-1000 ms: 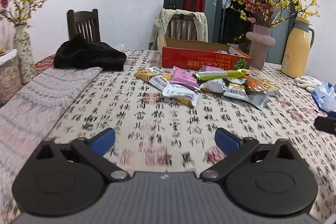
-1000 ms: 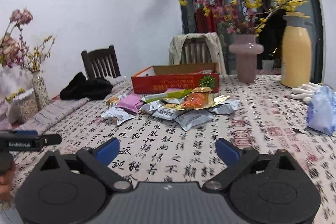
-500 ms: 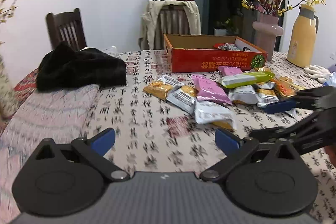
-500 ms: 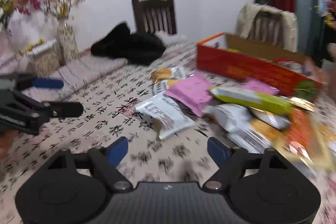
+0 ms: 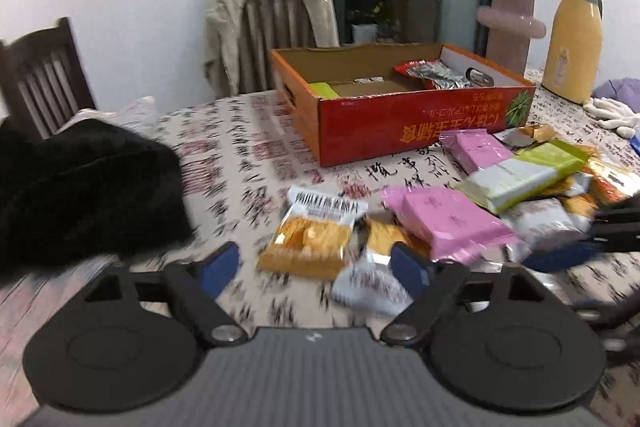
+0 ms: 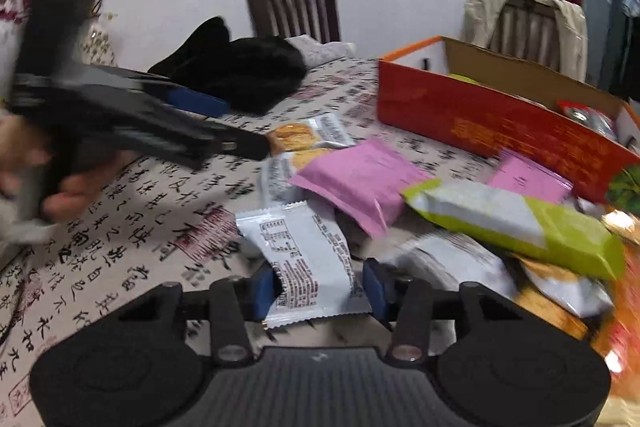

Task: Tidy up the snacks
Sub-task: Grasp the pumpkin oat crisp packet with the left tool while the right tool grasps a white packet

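Snacks lying heaped on tabletop point(image 6: 132, 227) before red box point(image 6: 480, 123). Right gripper point(image 6: 318, 287) jaws closing around white packet point(image 6: 304, 259); left gripper point(image 5: 308, 267) jaws narrowing, nothing between. Advisable: pinching packet mid-body, lifting clear of heap.

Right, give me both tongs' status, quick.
Left tongs: closing, nothing gripped yet; orange cracker packet just ahead.
Right tongs: closing around the white snack packet.
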Tool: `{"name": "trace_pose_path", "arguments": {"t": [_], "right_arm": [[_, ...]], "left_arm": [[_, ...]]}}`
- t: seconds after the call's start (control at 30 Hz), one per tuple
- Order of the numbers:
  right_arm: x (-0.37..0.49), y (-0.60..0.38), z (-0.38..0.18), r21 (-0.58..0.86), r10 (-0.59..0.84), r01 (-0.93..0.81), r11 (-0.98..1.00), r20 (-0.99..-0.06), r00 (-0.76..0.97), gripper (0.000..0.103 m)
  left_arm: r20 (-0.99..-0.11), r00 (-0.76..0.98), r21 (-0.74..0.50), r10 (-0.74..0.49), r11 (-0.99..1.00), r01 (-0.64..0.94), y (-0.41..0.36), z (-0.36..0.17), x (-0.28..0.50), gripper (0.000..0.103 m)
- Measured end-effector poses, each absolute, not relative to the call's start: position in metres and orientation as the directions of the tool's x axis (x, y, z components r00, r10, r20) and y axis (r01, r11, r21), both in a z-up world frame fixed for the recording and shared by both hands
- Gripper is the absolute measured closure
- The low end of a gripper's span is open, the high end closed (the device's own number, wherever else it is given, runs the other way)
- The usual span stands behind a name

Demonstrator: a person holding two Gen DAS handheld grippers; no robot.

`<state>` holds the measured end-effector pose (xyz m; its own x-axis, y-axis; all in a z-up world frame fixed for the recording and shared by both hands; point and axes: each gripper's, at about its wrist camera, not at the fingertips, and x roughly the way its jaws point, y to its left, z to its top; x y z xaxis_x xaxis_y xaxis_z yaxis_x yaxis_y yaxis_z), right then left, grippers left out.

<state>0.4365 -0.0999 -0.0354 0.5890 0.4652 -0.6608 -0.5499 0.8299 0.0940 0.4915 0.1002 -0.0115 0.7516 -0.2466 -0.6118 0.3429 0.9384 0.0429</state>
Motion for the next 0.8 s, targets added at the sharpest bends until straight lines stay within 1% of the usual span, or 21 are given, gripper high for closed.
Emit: {"name": "trace_pose_path", "arguments": {"t": [0.03,0.17,0.3,0.4,0.47,0.5,0.6,0.7,0.8], "right_arm": [[0.433,-0.108,-0.034,0.099,0.458,-0.536,0.839,-0.661,0.595,0.059],[0.419,-0.143,-0.024,0.137,0.455,-0.489,0.862,-0.633,0.626,0.059],[0.411,-0.167,-0.017,0.151,0.454,-0.466,0.872,-0.608,0.652,0.059],[0.408,-0.174,-0.015,0.160,0.455,-0.458,0.875,-0.595,0.662,0.059],[0.407,-0.177,-0.014,0.171,0.461,-0.455,0.874,-0.586,0.666,0.059],[0.405,-0.178,-0.014,0.175,0.465,-0.456,0.873,-0.583,0.667,0.059],[0.395,-0.178,-0.009,0.176,0.471,-0.460,0.870,-0.570,0.673,0.059],[0.380,-0.183,-0.001,0.168,0.467,-0.457,0.874,-0.555,0.688,0.059],[0.359,-0.195,0.008,0.159,0.455,-0.445,0.881,-0.540,0.708,0.059]], "left_arm": [[-0.621,0.744,0.036,-0.247,0.939,0.341,0.098,-0.015,0.504,0.029],[-0.627,0.726,-0.007,-0.283,0.934,0.358,0.093,-0.022,0.530,0.033],[-0.651,0.720,0.014,-0.241,0.944,0.329,0.088,-0.030,0.537,0.033],[-0.658,0.719,0.003,-0.225,0.953,0.302,0.092,-0.034,0.539,0.034],[-0.652,0.731,0.025,-0.201,0.958,0.285,0.092,-0.034,0.534,0.047],[-0.657,0.729,0.025,-0.193,0.961,0.276,0.091,-0.032,0.531,0.055],[-0.659,0.736,0.032,-0.159,0.971,0.238,0.090,-0.023,0.520,0.057],[-0.626,0.769,0.059,-0.129,0.976,0.212,0.089,-0.007,0.497,0.057],[-0.587,0.799,0.038,-0.129,0.982,0.187,0.088,0.019,0.458,0.058]]}}
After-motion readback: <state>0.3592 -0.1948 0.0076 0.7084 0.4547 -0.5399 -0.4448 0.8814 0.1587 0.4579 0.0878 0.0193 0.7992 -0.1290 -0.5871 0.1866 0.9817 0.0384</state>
